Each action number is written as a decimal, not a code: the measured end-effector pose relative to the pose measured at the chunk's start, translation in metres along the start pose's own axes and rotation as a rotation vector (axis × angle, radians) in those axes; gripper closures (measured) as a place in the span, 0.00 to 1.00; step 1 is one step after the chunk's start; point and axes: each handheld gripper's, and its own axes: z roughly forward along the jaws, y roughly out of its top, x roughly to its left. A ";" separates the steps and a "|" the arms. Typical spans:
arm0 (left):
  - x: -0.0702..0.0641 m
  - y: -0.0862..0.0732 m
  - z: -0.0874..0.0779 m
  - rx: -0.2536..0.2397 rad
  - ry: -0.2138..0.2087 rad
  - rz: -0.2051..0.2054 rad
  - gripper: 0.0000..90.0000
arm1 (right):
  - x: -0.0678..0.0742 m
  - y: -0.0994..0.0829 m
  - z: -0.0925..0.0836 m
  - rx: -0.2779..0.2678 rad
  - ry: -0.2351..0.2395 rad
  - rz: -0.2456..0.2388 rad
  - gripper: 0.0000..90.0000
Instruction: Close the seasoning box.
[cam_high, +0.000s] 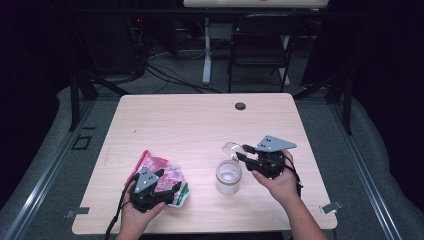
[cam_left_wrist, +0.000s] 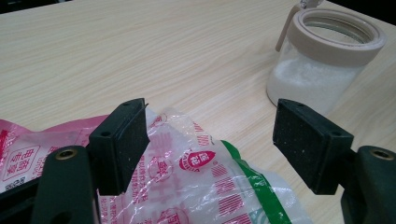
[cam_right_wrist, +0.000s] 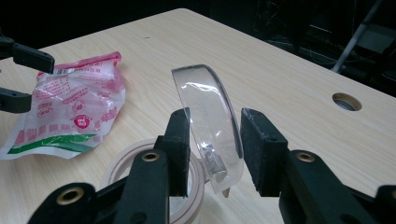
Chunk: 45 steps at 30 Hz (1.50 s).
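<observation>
Bag (cam_left_wrist: 196, 182): red print, red oval logo, green stripe; writing unreadable.

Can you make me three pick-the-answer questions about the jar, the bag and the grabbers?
1. Where is the plastic bag?
A. under the left gripper
B. inside the jar
C. on the floor

2. What colour is the jar's rim?
A. blue
B. beige
C. black

3. How is the jar's clear lid?
A. shut flat on the jar
B. lying far from the jar
C. flipped up, between the right gripper's jaws

Answers: 1 A, the bag lies on the table beneath that gripper in the high view. 2 B, the left gripper view shows a beige ring on the jar. 3 C, the right gripper view shows the lid standing up between the black jaws.
</observation>
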 end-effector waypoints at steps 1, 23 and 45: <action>0.000 0.000 0.000 0.000 0.001 -0.001 0.29 | 0.000 0.000 0.000 0.002 0.000 -0.003 0.71; 0.005 0.005 0.007 -0.012 -0.012 -0.007 0.30 | 0.020 -0.005 -0.001 0.007 0.011 -0.063 0.60; 0.008 0.006 0.008 -0.011 -0.008 -0.007 0.31 | 0.033 -0.010 0.003 0.026 -0.002 -0.132 0.55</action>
